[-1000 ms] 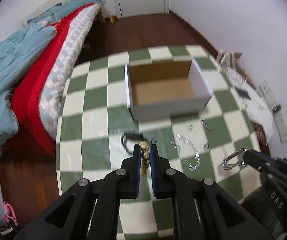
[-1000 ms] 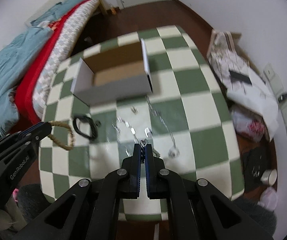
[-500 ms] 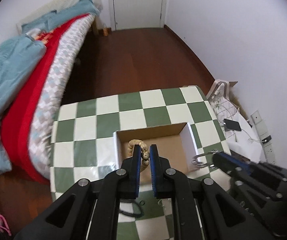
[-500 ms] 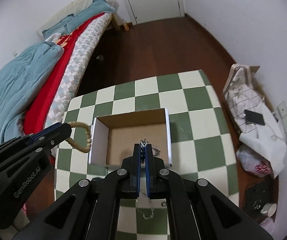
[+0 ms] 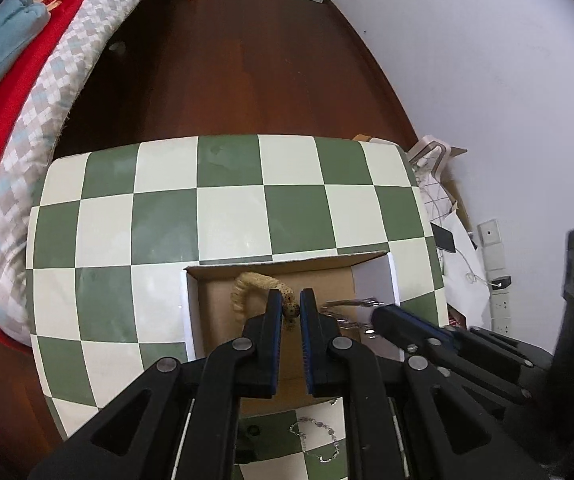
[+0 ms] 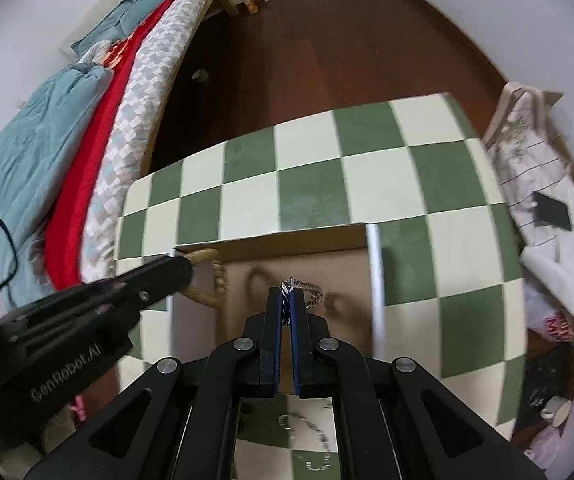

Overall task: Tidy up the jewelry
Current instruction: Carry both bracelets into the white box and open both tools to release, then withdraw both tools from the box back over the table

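An open cardboard box (image 5: 373,278) (image 6: 371,264) with white sides sits on the green-and-cream checkered table (image 5: 223,208) (image 6: 311,184). My left gripper (image 5: 291,307) is shut on a tan beaded bracelet (image 5: 247,285) (image 6: 215,268) and holds it over the left half of the box. My right gripper (image 6: 287,298) is shut on a silver twisted bracelet (image 6: 311,293) (image 5: 347,307) above the box's middle. The right gripper reaches in from the right in the left wrist view (image 5: 383,314). A silver chain (image 5: 319,436) (image 6: 307,436) lies on the table in front of the box.
A bed with red and blue bedding (image 5: 15,64) (image 6: 87,112) stands left of the table. Dark wooden floor (image 5: 227,60) lies beyond. Bags, papers and a phone (image 6: 543,208) pile up by the right wall, near wall sockets (image 5: 493,240).
Both grippers have carried their bracelets forward from the table's near side to over the open box, and now hang lower and closer above its interior.
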Available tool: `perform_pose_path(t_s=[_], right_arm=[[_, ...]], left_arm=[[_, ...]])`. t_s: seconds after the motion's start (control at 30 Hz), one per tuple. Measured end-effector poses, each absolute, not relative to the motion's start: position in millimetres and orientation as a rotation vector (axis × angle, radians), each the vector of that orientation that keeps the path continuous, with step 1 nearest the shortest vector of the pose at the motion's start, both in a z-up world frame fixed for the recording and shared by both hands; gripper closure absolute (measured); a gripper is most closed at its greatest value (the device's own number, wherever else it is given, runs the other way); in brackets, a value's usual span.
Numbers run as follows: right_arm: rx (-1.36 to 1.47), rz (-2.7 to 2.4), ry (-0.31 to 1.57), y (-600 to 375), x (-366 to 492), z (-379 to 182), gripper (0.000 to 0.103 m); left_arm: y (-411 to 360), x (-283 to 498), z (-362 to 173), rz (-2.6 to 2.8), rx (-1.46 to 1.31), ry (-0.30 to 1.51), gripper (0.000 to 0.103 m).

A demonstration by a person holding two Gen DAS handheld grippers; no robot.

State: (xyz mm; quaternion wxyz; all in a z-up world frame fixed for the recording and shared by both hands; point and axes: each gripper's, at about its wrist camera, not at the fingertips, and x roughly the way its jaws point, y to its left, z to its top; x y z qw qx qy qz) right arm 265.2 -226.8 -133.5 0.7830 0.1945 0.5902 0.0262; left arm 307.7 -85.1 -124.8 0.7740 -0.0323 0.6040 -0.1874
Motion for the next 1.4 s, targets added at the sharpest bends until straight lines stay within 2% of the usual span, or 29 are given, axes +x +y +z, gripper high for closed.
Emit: perform_pose_path(t_s=[0.1, 0.13, 0.17, 0.2, 0.23, 0.27, 0.33, 0.37, 0.4, 0.43, 0.47, 0.5, 0.57, 0.63, 0.9, 1.4], right_arm=[[0.429, 0.045, 1.299, -229.7, 271.7, -138.5, 0.097], [0.421, 0.041, 1.31, -228.9, 272.9, -138.7, 0.095], [0.413, 0.031, 1.319, -229.5, 272.6, -139.8, 0.083], [0.406, 0.026, 1.325, -229.5, 272.4, -139.0, 0.064], [0.384, 0.009, 1.324, -229.3, 271.0, -137.9, 0.057], [0.365, -0.002, 1.321, -229.4, 269.6, -135.9, 0.051], [0.3, -0.031, 1.315, -225.8, 264.1, -132.4, 0.05], [0.256, -0.057, 1.313, -223.6, 260.8, -131.0, 0.045], [0.22, -0.073, 1.309, -221.8, 258.1, -129.7, 0.031], [0.185, -0.089, 1.307, -220.0, 255.6, -130.0, 0.023], [0.155, -0.107, 1.309, -218.0, 252.2, -131.1, 0.011], [0.131, -0.119, 1.31, -215.8, 247.8, -133.0, 0.007], [0.09, -0.132, 1.31, -211.3, 238.3, -137.7, 0.007], [0.061, -0.146, 1.305, -208.8, 229.4, -141.5, 0.001], [0.036, -0.172, 1.264, -203.5, 200.5, -135.8, 0.0], [0.011, -0.191, 1.084, -181.0, 136.7, -62.3, 0.0]], left_arm=[[-79.7, 309.0, -118.8, -0.401, -0.082, 1.294, 0.092], [-77.9, 309.0, -116.4, -0.393, -0.074, 1.29, 0.085], [-76.0, 308.3, -113.6, -0.371, -0.051, 1.279, 0.079], [-74.0, 308.1, -111.7, -0.357, -0.041, 1.268, 0.063], [-69.9, 306.6, -108.7, -0.334, -0.031, 1.248, 0.044], [-66.5, 304.7, -106.1, -0.32, -0.026, 1.228, 0.037], [-59.7, 297.3, -100.8, -0.27, 0.024, 1.175, 0.019], [-57.6, 294.4, -100.0, -0.253, 0.044, 1.159, 0.014], [-55.5, 290.4, -99.3, -0.234, 0.065, 1.143, 0.004], [-52.9, 285.5, -99.8, -0.21, 0.088, 1.127, 0.0], [-50.1, 279.5, -101.1, -0.183, 0.111, 1.112, 0.0], [-48.7, 277.6, -102.5, -0.167, 0.121, 1.105, 0.0], [-43.2, 269.1, -107.0, -0.132, 0.134, 1.087, 0.0], [-37.6, 260.0, -110.9, -0.095, 0.151, 1.071, 0.0], [-24.5, 229.6, -108.2, -0.055, 0.153, 1.043, 0.0], [-5.8, 164.0, -51.4, -0.037, 0.134, 0.905, 0.0]])
